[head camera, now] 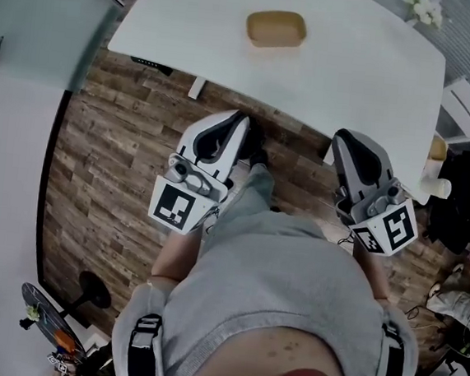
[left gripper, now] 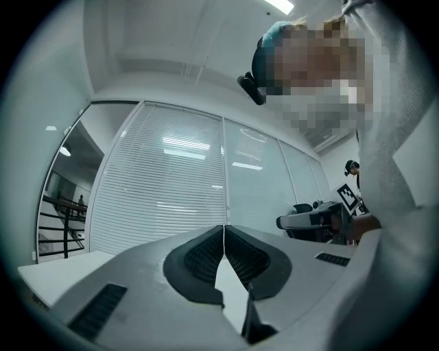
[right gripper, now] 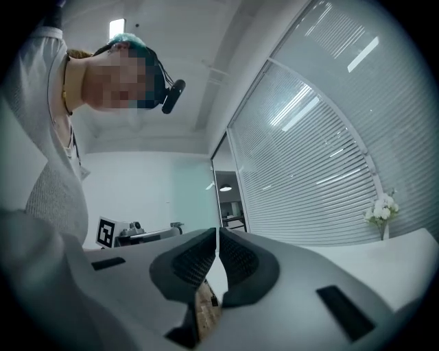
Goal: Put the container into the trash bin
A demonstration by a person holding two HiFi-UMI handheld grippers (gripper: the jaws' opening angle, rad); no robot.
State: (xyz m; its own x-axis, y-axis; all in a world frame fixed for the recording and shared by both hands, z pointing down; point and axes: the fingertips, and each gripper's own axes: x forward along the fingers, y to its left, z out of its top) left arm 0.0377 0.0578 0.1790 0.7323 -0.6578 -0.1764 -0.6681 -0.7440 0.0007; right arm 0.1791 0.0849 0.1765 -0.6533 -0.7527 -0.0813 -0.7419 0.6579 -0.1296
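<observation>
Nearest the torso, over the wood floor point(head camera: 125, 131): left claw point(head camera: 240, 119) and right claw point(head camera: 345, 138), each with jaws pressed together on nothing, pointing toward the table point(head camera: 354, 62). Farther ahead, on that white table: tan container point(head camera: 276, 28), untouched. Lies well apart from both claws, forward and between them, somewhat closer to the left. Runs with its long axis across the line of reach. Probably calls for a forward reach first; trash bin nowhere visible.

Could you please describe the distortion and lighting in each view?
Head view: evenly lit and sharp, the edges of the table slightly bowed. Left gripper view: strong fisheye, dark corners, light reflections on the curved blinds. Right gripper view: same fisheye vignette, the ceiling light glaring.
</observation>
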